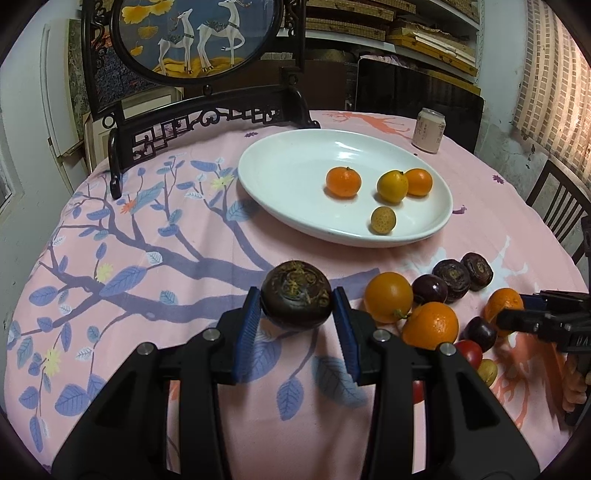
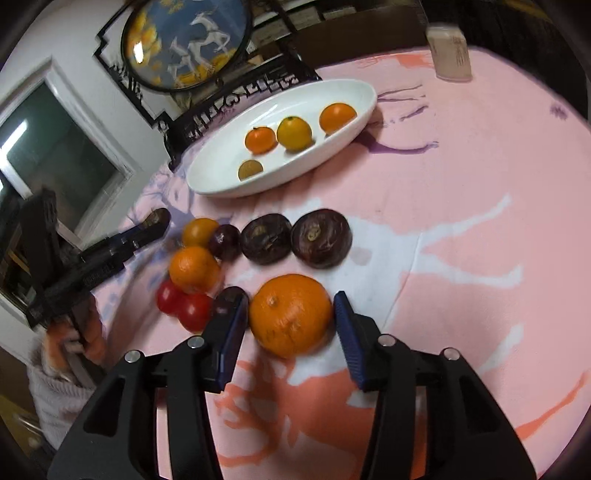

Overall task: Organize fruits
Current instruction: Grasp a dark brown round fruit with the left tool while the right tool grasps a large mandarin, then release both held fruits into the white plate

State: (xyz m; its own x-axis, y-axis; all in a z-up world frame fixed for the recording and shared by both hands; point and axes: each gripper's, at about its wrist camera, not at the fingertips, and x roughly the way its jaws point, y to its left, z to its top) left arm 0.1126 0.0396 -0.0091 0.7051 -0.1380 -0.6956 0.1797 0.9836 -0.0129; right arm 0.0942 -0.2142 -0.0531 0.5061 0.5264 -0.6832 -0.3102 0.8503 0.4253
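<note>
- 5 orange citrus fruits [image 1: 343,181]: 2 in the plate, 3 on the cloth
- 1 yellow-orange citrus fruit [image 1: 392,185], in the plate
- 1 small speckled tan fruit [image 1: 383,220], in the plate
- 3 water chestnuts [image 1: 451,279], dark brown
- 2 dark purple plums [image 1: 429,288]
- 2 red tomatoes [image 2: 194,312]
- 1 small yellow fruit [image 1: 487,371], kind unclear
- 1 white plate [image 1: 280,173]
- 1 drink can [image 1: 428,130]
- 1 round deer screen [image 1: 199,35] on a carved black stand
- 1 pink patterned tablecloth [image 1: 147,258]
</note>
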